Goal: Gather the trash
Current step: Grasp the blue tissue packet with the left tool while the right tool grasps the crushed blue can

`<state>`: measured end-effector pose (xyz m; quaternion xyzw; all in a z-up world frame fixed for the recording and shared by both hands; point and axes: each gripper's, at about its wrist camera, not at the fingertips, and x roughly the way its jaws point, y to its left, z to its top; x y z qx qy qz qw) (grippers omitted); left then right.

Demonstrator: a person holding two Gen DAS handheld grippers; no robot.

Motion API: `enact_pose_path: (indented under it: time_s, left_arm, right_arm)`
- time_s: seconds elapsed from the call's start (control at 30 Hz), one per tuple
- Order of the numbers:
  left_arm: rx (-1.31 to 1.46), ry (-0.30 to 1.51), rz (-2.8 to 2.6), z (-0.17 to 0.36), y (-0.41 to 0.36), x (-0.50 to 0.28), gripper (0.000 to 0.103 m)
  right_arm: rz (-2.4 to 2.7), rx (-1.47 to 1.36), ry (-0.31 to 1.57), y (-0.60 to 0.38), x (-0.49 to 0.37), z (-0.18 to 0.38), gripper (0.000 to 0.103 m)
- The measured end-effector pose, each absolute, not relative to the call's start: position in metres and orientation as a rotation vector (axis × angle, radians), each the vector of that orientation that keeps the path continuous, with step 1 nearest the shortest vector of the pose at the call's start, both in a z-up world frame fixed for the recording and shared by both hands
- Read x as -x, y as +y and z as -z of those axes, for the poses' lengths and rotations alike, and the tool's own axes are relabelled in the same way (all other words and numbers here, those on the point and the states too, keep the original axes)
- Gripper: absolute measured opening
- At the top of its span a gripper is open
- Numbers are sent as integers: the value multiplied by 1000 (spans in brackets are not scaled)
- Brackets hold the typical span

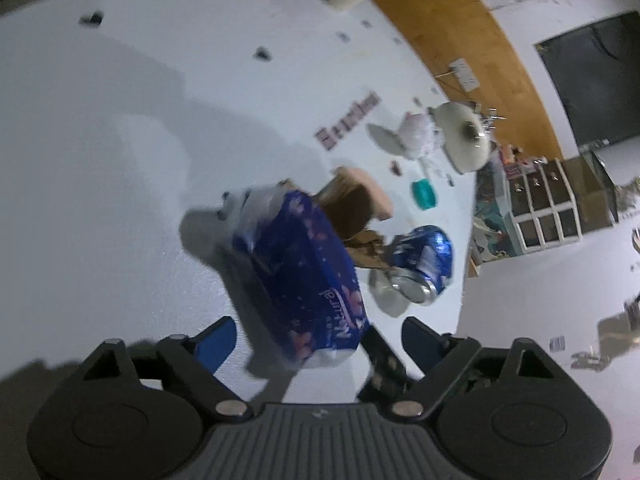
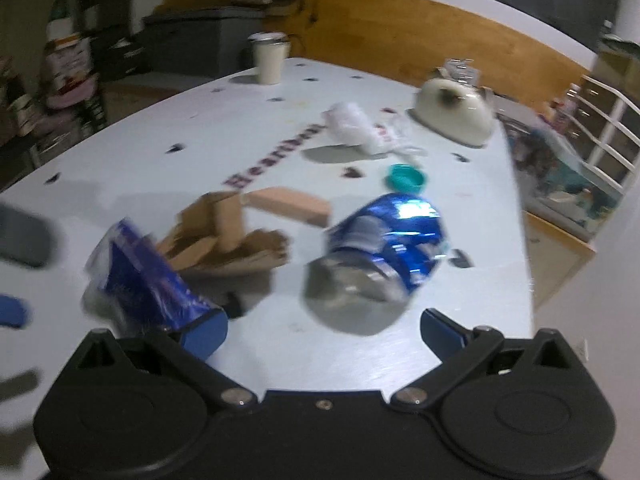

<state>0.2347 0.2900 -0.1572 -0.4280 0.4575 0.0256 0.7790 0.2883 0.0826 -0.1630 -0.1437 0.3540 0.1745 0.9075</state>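
Note:
A blue plastic tissue pack printed with pink flowers lies on the white table, its near end between the blue fingers of my left gripper. The jaws stand apart and do not press on it. Right of the pack are torn brown cardboard and a crushed blue can. In the right wrist view the can lies on its side just ahead of my right gripper, which is open with nothing between its fingers. The tissue pack sits by its left finger.
Further back lie a tan block, a teal cap and a crumpled white plastic bag. A cream appliance stands near the table's right edge and a cream cup at the far end. Shelves and clutter sit beyond the right edge.

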Motion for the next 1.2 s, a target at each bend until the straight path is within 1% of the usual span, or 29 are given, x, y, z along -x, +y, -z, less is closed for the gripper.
enact_pose_path:
  time_s: [0.1, 0.23, 0.4, 0.53, 0.6, 0.73, 0.83, 0.9, 0.93, 1.0, 1.03, 1.07, 1.1, 1.2]
  left_arm:
    - [939, 1007, -90, 172, 295, -239, 81]
    - [909, 1021, -114, 177, 296, -246, 81]
    - [794, 1042, -153, 173, 289, -262, 80]
    - [706, 1080, -198, 178, 286, -272, 72]
    - [657, 1102, -225, 182, 285, -274, 65]
    - [529, 1092, -221, 184, 277, -276, 60]
    - [436, 1085, -205, 184, 273, -275, 51]
    - [427, 1081, -203, 184, 274, -273, 43]
    - [425, 1081, -202, 184, 276, -273, 40]
    - [425, 1082, -201, 183, 280, -272, 29]
    - [428, 1083, -201, 184, 283, -272, 26]
    - [431, 1085, -202, 184, 285, -271, 18]
    - [431, 1087, -205, 184, 286, -272, 14]
    - [435, 1085, -203, 183, 292, -271, 10]
  right_arm:
    - [-420, 334, 730, 95, -275, 166, 103]
    - [-475, 300, 761, 103, -262, 167, 103]
    - [-515, 282, 765, 103, -255, 160, 103]
    - [-470, 250, 742, 85, -268, 146, 103]
    - [-431, 239, 723, 76, -280, 139, 103]
    - [-327, 186, 702, 57, -315, 128, 103]
    - [-260, 102, 715, 45, -346, 126, 103]
    - [-230, 27, 745, 38, -367, 129, 103]
    - [-215, -19, 765, 33, -379, 132, 103]
    - [-188, -94, 805, 25, -395, 140, 103]
    - [-181, -133, 822, 20, -404, 144, 101]
    - [-185, -176, 843, 15, -412, 150, 97]
    - [-192, -213, 865, 11, -420, 156, 92]
    - [-191, -322, 928, -1, -439, 172, 85]
